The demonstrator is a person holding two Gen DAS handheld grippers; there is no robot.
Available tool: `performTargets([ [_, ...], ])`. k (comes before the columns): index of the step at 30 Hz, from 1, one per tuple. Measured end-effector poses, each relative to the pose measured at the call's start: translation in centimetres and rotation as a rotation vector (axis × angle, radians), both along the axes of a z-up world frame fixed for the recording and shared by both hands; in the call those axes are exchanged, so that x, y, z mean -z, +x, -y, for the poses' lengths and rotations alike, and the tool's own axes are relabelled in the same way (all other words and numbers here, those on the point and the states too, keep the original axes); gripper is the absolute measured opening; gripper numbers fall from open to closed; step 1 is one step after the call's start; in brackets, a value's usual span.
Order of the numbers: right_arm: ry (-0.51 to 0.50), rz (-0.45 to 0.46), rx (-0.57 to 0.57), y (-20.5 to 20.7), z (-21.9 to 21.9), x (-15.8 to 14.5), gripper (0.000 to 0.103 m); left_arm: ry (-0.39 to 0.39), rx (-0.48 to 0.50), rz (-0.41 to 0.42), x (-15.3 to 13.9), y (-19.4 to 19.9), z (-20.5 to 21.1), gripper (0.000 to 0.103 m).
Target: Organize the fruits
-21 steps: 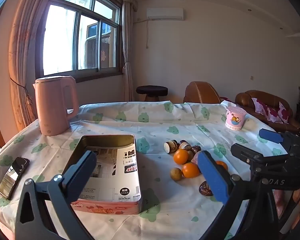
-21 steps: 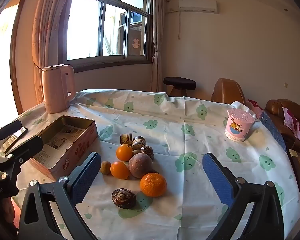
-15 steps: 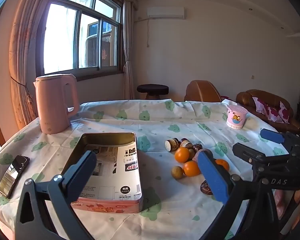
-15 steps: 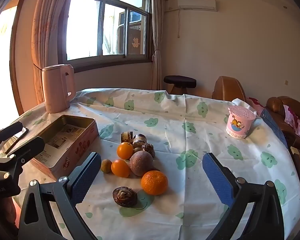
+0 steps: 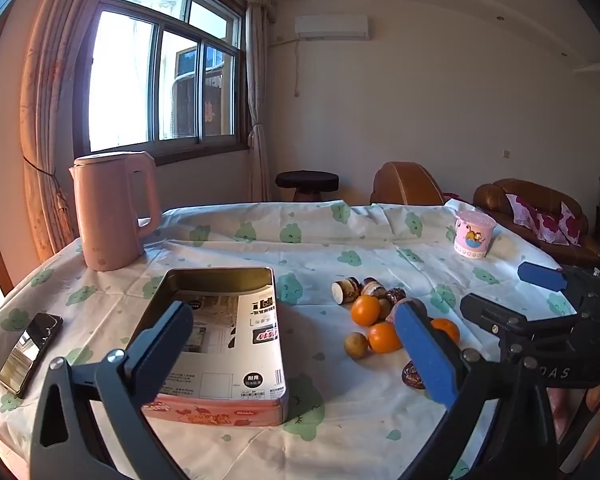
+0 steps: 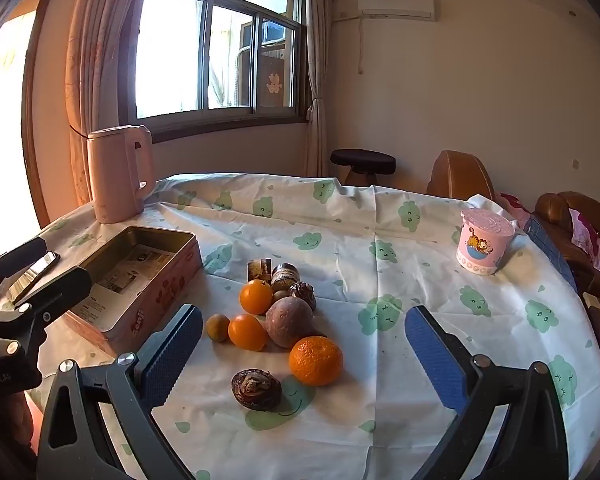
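Observation:
A cluster of fruit lies mid-table: three oranges, the nearest one (image 6: 316,360) in front, a purple passion fruit (image 6: 289,322), a small brown fruit (image 6: 217,327), a dark wrinkled fruit (image 6: 256,389) and several small dark pieces (image 6: 285,276). The cluster also shows in the left wrist view (image 5: 380,328). A pink open tin box (image 5: 220,340) lined with printed paper sits left of the fruit; it also shows in the right wrist view (image 6: 140,280). My left gripper (image 5: 292,352) is open and empty above the box's near end. My right gripper (image 6: 304,360) is open and empty, just short of the fruit.
A pink kettle (image 5: 112,208) stands at the back left. A phone (image 5: 30,352) lies near the left table edge. A pink lidded cup (image 6: 485,240) stands at the back right. A stool (image 6: 362,160) and brown sofa (image 5: 540,208) stand beyond the table.
Both grippers have eased slightly forward toward the table; box and fruit sit a little nearer in view. Nothing was taken hold of.

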State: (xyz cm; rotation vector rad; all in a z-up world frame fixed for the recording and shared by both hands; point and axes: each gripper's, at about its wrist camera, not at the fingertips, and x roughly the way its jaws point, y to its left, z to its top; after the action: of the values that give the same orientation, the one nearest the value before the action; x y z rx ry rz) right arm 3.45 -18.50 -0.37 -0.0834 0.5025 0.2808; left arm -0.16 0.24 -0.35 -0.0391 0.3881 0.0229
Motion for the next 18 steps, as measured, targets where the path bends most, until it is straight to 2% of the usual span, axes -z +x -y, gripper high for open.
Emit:
performTargets([
  [18,-0.003,-0.004,-0.008,-0.32,-0.33,0.34,0.102,0.003,-0.008,0.0,-0.2,-0.15,-0.1,0.103],
])
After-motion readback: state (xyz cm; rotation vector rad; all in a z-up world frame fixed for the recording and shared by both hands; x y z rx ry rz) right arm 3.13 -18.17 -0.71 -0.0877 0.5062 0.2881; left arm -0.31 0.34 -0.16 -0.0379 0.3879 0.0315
